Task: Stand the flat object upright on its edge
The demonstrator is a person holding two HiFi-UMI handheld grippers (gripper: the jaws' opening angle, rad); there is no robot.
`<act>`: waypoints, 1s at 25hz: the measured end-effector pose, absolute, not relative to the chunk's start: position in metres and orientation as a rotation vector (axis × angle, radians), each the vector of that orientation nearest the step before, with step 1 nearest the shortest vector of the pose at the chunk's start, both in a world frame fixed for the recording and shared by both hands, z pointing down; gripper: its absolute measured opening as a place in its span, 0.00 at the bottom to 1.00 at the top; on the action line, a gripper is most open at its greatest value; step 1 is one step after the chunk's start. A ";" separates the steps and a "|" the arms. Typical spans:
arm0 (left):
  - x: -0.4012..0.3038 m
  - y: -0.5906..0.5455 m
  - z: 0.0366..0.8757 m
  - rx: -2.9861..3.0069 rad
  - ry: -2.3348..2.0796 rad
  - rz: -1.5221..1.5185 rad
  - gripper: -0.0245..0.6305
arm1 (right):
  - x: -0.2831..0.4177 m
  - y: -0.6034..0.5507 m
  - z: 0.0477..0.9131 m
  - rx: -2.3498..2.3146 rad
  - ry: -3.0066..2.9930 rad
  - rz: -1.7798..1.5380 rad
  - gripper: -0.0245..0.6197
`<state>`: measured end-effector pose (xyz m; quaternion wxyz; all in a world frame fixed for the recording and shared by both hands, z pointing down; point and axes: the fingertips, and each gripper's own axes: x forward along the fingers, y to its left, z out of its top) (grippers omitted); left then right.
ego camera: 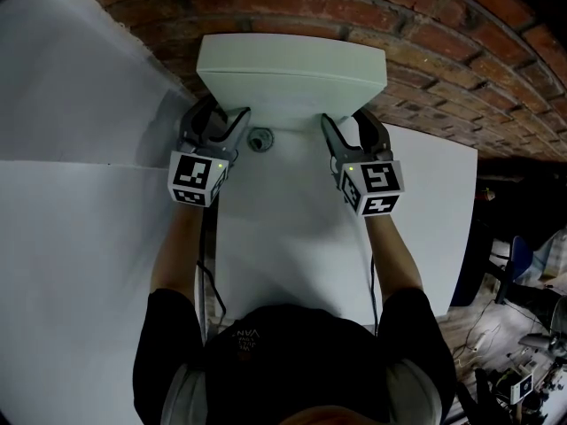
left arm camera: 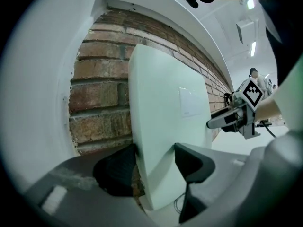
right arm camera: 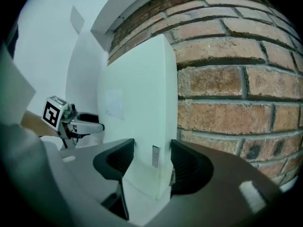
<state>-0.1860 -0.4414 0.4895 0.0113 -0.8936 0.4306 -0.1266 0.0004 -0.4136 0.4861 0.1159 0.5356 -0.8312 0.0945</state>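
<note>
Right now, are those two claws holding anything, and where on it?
The flat white box, upright by the brick wall: the left gripper pinches its lower left end, the right gripper its lower right end.

— What is the flat object [ego camera: 292, 73] like?
— A pale, whitish slab with rounded corners and a small rectangular label on one broad face.
— And its pose?
— Upright on its long edge, at the middle of the table's [ego camera: 266, 237] far edge, its labelled face toward the near side.

The flat panel [ego camera: 292, 73] hides its lower corners inside the left hand-held gripper [ego camera: 229, 112] and the right hand-held gripper [ego camera: 344, 118]. The small round thing [ego camera: 260, 140] on the bench [ego camera: 283, 237] is too small to identify. The panel's label [left arm camera: 191, 101] is unreadable.
</note>
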 end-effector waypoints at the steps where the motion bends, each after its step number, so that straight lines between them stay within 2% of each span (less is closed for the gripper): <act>1: -0.186 -0.442 0.489 -2.788 1.343 -0.393 0.44 | 0.001 -0.414 0.486 1.568 -2.436 0.276 0.42; 17: -0.188 -0.441 0.497 -2.791 1.372 -0.376 0.44 | -0.001 -0.413 0.489 1.613 -2.418 0.253 0.43; 25: -0.188 -0.441 0.499 -2.820 1.407 -0.382 0.45 | 0.003 -0.414 0.490 1.651 -2.386 0.287 0.49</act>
